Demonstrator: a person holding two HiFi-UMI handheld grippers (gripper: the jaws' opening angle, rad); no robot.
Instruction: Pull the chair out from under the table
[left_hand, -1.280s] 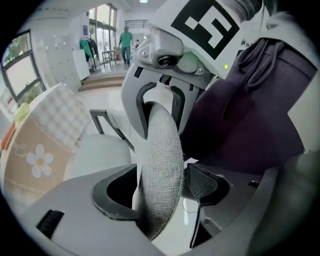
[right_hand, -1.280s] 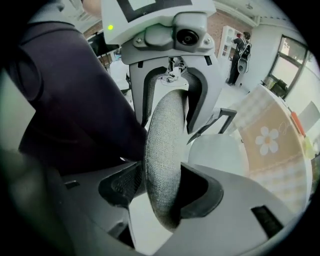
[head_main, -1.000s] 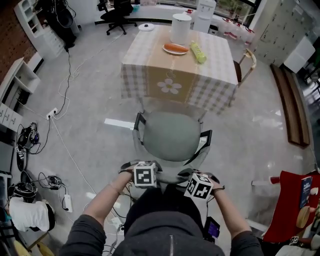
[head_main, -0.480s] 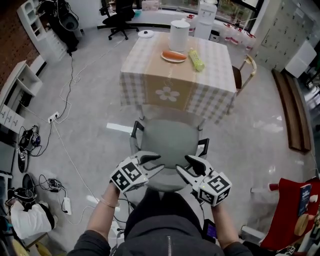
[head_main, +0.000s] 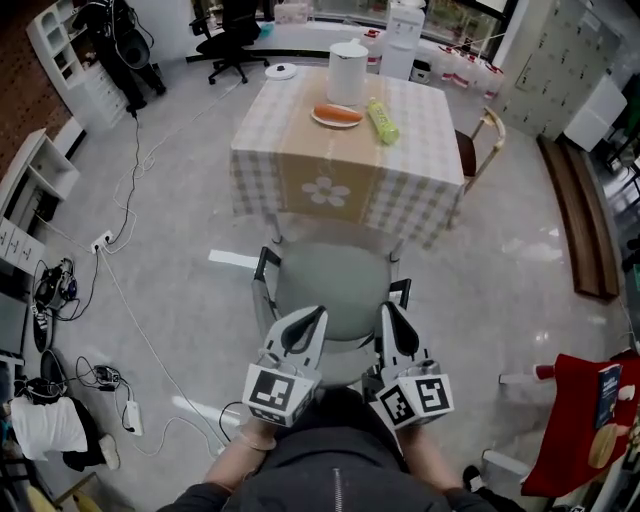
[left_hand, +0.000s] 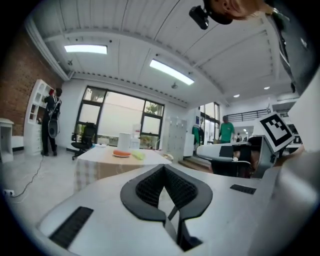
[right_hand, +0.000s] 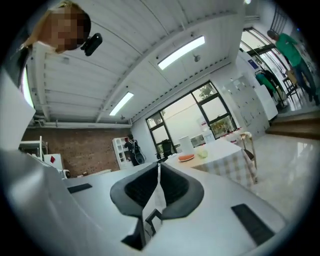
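Note:
The chair (head_main: 335, 285), with a round grey-green seat and dark arms, stands on the floor in front of the table (head_main: 330, 190), which wears a checked cloth. In the head view, both grippers hover over the chair's back and touch nothing. My left gripper (head_main: 318, 313) points forward at the table; its jaws have just been closing and are shut with nothing between them. My right gripper (head_main: 387, 308) beside it has also just closed on nothing. The left gripper (left_hand: 164, 167) faces the table (left_hand: 107, 162), and the right gripper (right_hand: 159, 165) sees the table (right_hand: 220, 150) too.
On the table stand a white jug (head_main: 347, 60), a plate with orange food (head_main: 337, 115) and a yellow-green packet (head_main: 381, 120). A wooden chair (head_main: 482, 140) sits at the table's right. Cables (head_main: 130, 300) trail across the floor at left. A red stand (head_main: 585, 410) is at right.
Both grippers have lifted off the chair's back and swung up to point forward. Their jaws stood open half a second ago and are now shut.

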